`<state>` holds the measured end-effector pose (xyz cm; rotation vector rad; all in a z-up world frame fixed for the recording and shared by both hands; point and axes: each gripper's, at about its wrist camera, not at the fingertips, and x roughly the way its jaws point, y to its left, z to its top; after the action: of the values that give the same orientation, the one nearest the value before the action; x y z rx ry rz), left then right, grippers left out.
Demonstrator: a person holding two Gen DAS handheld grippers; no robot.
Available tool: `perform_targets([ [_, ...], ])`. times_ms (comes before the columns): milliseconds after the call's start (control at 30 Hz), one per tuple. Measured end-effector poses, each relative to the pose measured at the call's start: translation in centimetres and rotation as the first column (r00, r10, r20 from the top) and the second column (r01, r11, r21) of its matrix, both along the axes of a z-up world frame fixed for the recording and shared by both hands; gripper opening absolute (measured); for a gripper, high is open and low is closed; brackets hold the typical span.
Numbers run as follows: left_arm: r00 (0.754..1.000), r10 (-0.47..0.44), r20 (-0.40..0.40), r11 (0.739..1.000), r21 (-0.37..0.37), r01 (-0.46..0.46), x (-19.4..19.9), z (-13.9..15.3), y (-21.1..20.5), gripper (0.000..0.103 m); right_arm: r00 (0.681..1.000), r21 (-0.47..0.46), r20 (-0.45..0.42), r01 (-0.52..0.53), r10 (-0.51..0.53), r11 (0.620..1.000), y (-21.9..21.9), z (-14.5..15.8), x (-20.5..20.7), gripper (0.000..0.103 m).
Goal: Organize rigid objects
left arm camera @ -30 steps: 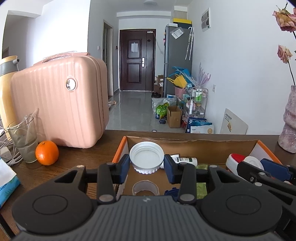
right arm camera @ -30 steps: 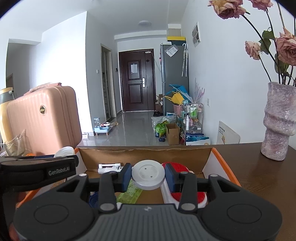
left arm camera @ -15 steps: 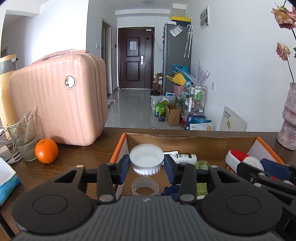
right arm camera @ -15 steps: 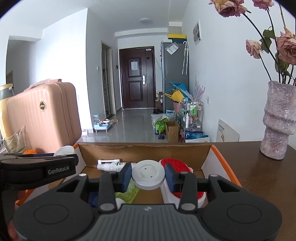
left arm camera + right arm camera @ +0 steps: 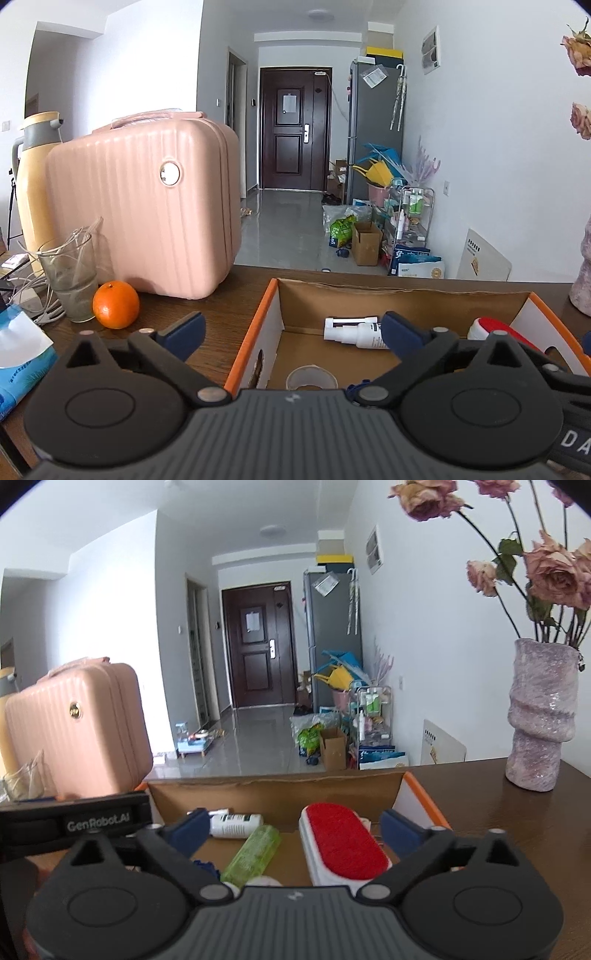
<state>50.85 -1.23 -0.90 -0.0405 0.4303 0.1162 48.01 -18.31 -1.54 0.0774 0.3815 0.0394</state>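
Both tongs just sprang wide apart, nothing between either pair: left tongs (image 5: 291, 330), right tongs (image 5: 295, 829). In the orange-edged cardboard box (image 5: 273, 794) on the brown tabletop (image 5: 221, 306), the red-topped white brush (image 5: 341, 843) lies lower centre, long axis running away toward the back wall.

Bright, even daylight in both views; source not visible. Soft glare on hallway floor (image 5: 288, 225). Faint shadows on table (image 5: 517, 812). Strong fisheye bending at edges, dark corners. Right view slightly soft, box contents near lens blurred.
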Motion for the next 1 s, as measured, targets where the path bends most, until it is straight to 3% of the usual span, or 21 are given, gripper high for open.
perform_targets([
  [1000,1.000,-0.005,0.025,1.000,0.001,0.005,-1.9,1.0,0.1,0.103,1.000,-0.006,0.022,0.016,-0.016,1.000,-0.6,0.5,-1.4,0.103],
])
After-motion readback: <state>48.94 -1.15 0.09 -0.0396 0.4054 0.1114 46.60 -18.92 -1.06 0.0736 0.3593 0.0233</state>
